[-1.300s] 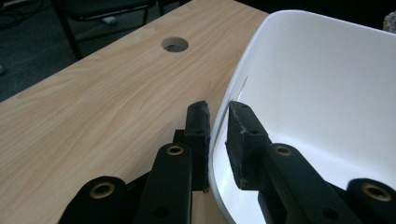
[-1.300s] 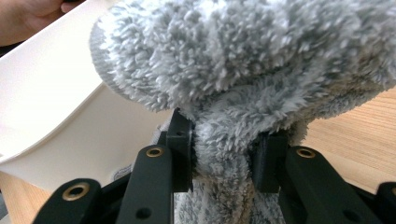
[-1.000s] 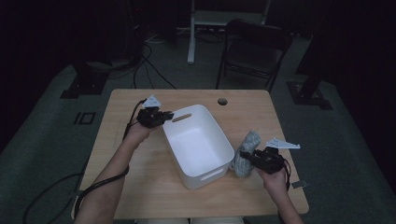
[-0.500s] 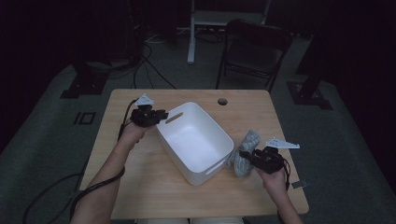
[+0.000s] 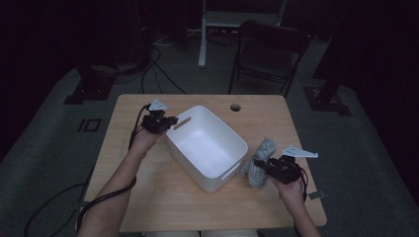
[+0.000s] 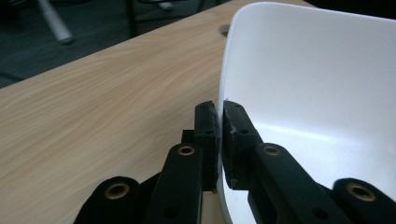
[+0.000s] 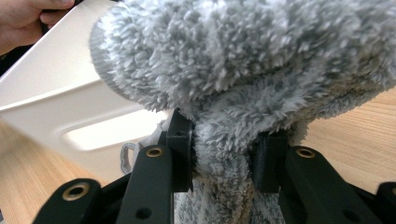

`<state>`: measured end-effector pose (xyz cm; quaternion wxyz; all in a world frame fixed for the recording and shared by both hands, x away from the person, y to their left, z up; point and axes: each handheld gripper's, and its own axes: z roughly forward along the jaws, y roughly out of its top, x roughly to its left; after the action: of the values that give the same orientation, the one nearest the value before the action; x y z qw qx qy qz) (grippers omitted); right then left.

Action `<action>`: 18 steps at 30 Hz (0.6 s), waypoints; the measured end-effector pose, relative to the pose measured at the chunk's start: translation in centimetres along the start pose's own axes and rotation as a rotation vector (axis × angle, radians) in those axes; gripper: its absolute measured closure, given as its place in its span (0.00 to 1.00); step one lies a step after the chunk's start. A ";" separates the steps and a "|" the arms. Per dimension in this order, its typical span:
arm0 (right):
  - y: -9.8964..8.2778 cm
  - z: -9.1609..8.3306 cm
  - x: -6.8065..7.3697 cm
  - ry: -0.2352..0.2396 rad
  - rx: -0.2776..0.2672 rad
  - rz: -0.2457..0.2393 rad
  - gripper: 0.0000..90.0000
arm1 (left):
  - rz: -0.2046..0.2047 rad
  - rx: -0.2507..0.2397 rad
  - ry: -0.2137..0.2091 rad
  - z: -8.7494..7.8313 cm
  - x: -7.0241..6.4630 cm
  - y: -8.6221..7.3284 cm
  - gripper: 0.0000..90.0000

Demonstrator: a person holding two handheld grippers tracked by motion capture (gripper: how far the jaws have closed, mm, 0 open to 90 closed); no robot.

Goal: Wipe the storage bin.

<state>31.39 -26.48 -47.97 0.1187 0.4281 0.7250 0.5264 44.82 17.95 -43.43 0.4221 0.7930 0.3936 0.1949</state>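
A white plastic bin (image 5: pixel 207 148) with smooth walls, rounded corners and a slot handle in each short end stands turned at an angle in the middle of the light wooden table (image 5: pixel 148 197). Its inside is bare white. The table top has a visible wood grain and one round hole (image 5: pixel 235 107) near the far edge.

The left gripper (image 5: pixel 165 122) comes in from the left side, the forearm stretched diagonally over the table, and it grips the rim of the bin at the far-left end. In the left gripper view its black jaws are pressed onto the thin white wall, one jaw outside and one inside (the wall is a narrow line between them).

The right gripper (image 5: pixel 261 164) sits at the right side of the bin, held low by the right hand (image 5: pixel 290 190). Its jaws pinch a grey fluffy cloth (image 5: pixel 259 158), soft and long-haired like a plush towel, which lies bunched on the table just beside the bin's near-right end. In the right gripper view the cloth (image 7: pixel 261 70) swells above the jaws
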 end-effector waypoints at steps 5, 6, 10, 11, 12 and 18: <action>0.0 0.0 0.0 0.002 0.002 -0.001 0.73 | -0.070 -0.016 0.076 -1.1 0.0 -0.9 0.97; 0.0 0.1 0.0 0.004 0.001 -0.002 0.73 | -0.068 -0.020 0.077 -1.3 0.0 -1.1 0.97; 0.1 0.2 0.3 0.009 0.003 -0.011 0.73 | -0.086 -0.016 0.083 -2.4 -0.4 -1.9 0.96; 0.1 0.2 0.3 0.011 0.002 -0.010 0.73 | -0.081 -0.015 0.084 -2.7 -0.6 -2.1 0.96; 0.1 0.2 0.3 0.012 0.000 -0.008 0.73 | -0.081 -0.010 0.081 -2.9 -0.7 -2.3 0.95; 0.2 0.1 0.7 0.020 -0.001 -0.021 0.73 | -0.113 0.000 0.092 -4.7 -1.3 -3.6 0.94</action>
<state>31.15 -25.86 -47.65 0.1172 0.4151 0.7303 0.5298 39.37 20.56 -43.64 0.4140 0.7597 0.4566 0.2071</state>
